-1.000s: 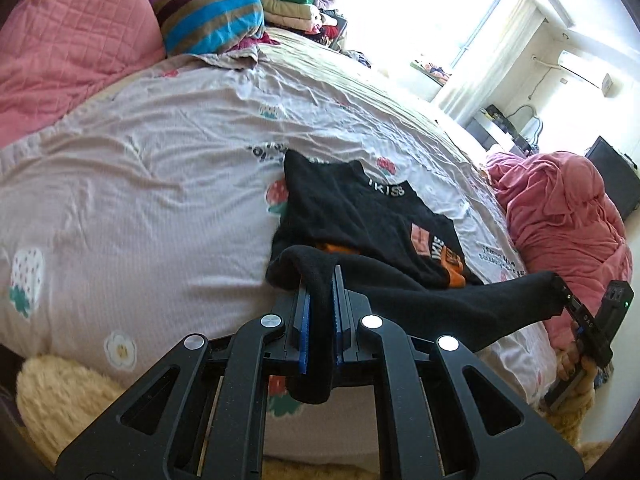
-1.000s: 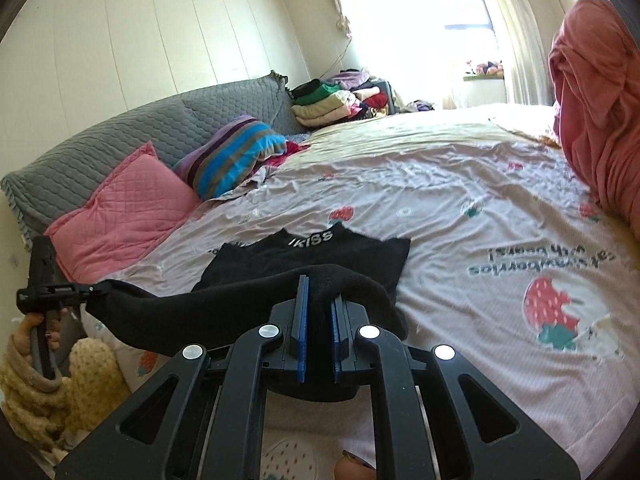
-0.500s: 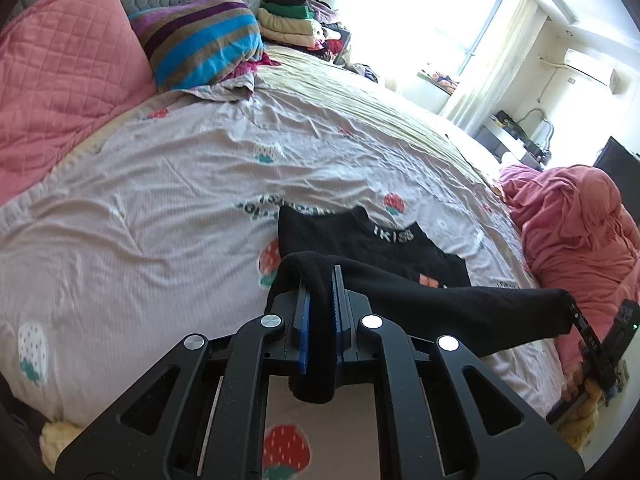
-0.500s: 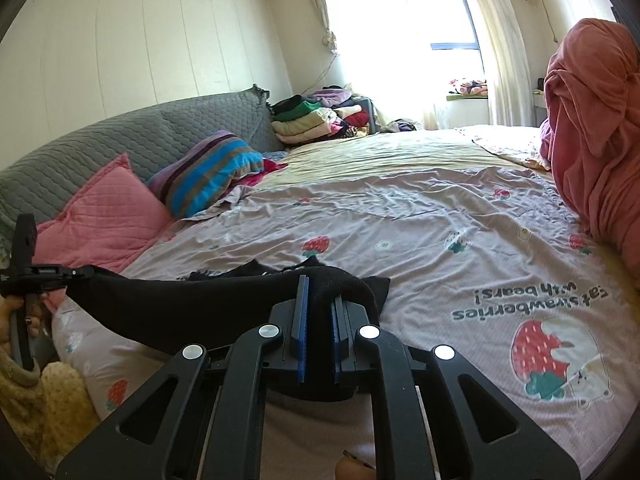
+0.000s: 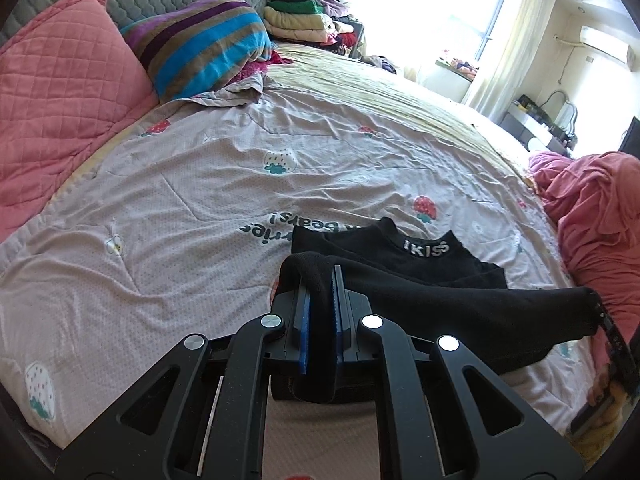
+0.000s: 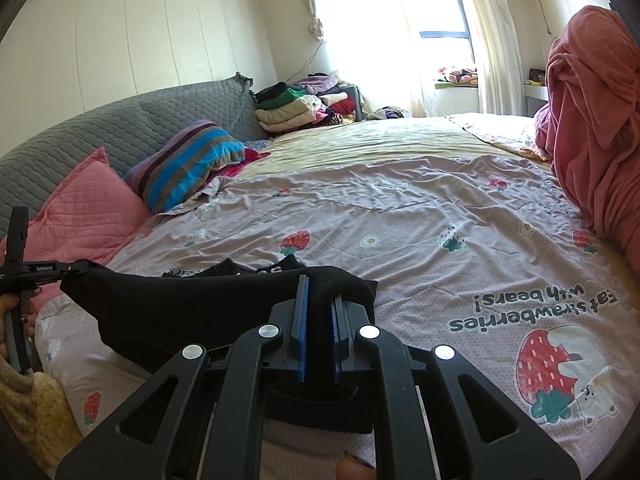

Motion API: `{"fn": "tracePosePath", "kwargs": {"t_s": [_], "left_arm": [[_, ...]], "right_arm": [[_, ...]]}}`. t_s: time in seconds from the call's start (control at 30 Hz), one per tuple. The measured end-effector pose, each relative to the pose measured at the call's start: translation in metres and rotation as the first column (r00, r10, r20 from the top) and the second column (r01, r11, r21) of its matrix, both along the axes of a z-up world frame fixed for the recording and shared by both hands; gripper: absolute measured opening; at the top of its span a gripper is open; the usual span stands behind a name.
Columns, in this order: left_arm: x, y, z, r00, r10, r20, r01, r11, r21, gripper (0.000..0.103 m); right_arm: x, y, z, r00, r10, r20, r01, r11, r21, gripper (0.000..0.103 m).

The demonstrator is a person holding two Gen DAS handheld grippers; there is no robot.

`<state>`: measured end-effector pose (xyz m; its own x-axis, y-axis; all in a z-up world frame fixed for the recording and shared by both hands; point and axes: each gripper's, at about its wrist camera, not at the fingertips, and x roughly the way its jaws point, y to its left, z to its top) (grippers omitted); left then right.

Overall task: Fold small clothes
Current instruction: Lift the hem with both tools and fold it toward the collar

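A small black shirt (image 5: 424, 264) lies on the strawberry-print bedsheet (image 5: 200, 184), its collar with white letters facing away from me. Its near edge is lifted and stretched into a taut band between both grippers, hanging over the lower part of the shirt. My left gripper (image 5: 320, 280) is shut on one corner of that edge. The right gripper (image 5: 596, 308), at the far right of the left wrist view, holds the other corner. In the right wrist view my right gripper (image 6: 318, 292) is shut on the black fabric (image 6: 180, 300), and the left gripper (image 6: 72, 269) clamps the far end.
A pink quilted pillow (image 5: 60, 92) and a striped pillow (image 5: 200, 44) lean on the grey headboard (image 6: 120, 128). Folded clothes (image 5: 300, 16) are stacked at the far corner. A heap of pink blanket (image 5: 592, 216) sits on the bed's right side. A person's hand (image 6: 12, 312) holds the left gripper.
Both grippers have carried the lifted edge forward over the shirt toward its collar. The orange print on the shirt's front is now covered by the raised fabric.
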<state>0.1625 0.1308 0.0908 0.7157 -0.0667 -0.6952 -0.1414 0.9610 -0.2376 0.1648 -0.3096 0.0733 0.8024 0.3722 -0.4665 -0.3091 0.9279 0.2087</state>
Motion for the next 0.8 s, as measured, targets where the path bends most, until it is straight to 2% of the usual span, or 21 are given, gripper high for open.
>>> {"fn": "tracePosePath", "kwargs": {"t_s": [0.27, 0.73, 0.8], "left_arm": [[0.015, -0.009, -0.017, 1.0, -0.004, -0.013, 0.005, 0.999, 0.051, 0.003], [0.03, -0.001, -0.046, 0.998, 0.013, -0.055, -0.011, 0.999, 0.044, 0.008], [0.028, 0.001, -0.048, 0.998, 0.021, -0.055, -0.018, 0.999, 0.049, 0.008]], "right_arm": [[0.019, 0.003, -0.019, 0.998, -0.026, -0.05, 0.026, 1.0, -0.014, 0.008], [0.039, 0.012, -0.042, 0.993, -0.063, -0.095, 0.058, 0.997, -0.054, 0.009], [0.041, 0.014, -0.046, 0.991, -0.071, -0.111, 0.064, 0.996, -0.063, 0.012]]}}
